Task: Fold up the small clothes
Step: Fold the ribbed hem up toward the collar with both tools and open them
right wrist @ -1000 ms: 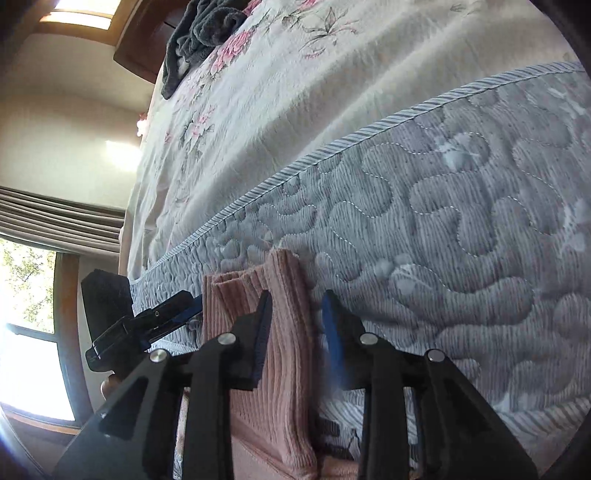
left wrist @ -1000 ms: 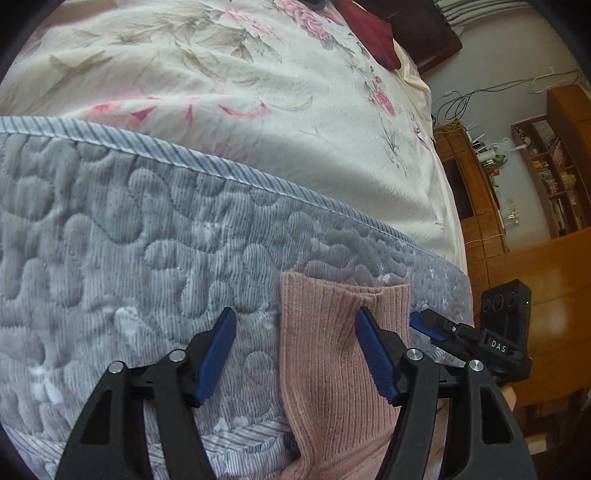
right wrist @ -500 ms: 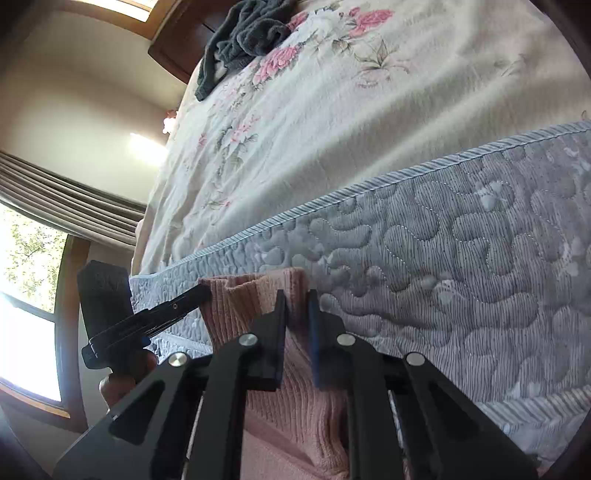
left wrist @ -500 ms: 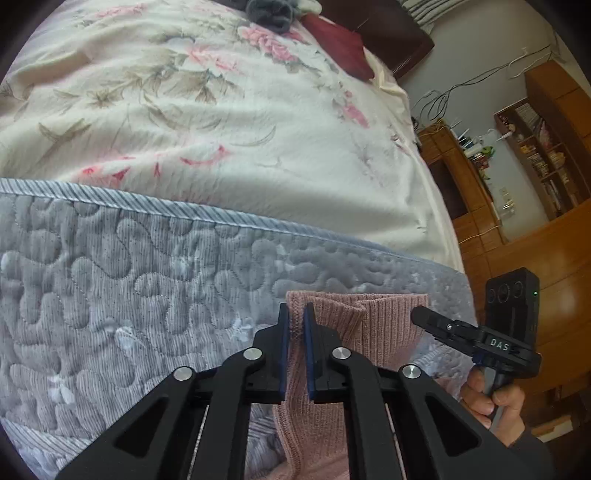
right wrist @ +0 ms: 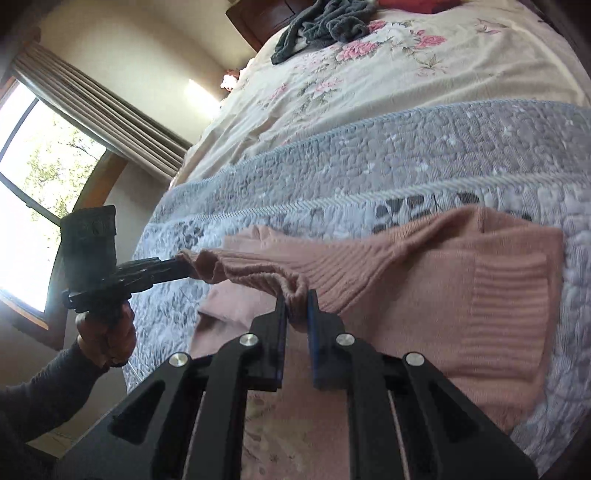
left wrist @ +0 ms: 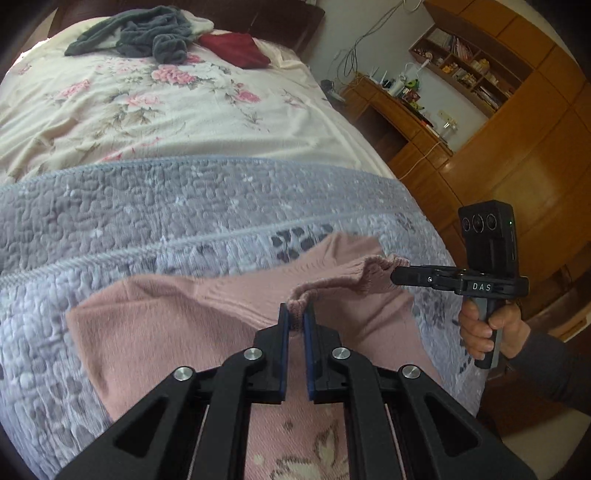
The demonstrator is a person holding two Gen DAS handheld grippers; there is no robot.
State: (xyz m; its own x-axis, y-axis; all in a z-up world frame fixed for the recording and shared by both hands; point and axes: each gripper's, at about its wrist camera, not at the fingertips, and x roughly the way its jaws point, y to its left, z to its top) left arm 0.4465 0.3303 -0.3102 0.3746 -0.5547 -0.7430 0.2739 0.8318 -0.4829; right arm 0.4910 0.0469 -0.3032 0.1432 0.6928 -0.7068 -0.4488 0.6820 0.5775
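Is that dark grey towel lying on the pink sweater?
No, the grey towel lies far off at the bed's head, apart from the pink sweater.

1. The left gripper (left wrist: 296,320), wide open around the pink knit garment (left wrist: 177,332) a second ago, is now clamped on its ribbed hem.
2. The right gripper (right wrist: 296,309) has likewise closed on the same hem (it gaped beside the fabric a second ago).
3. The garment, which hung down the mattress side before, now lies up on the grey quilt (left wrist: 129,206), spread beneath and ahead of both grippers.
4. The hem now stretches taut between the two grippers, further apart than half a second ago.
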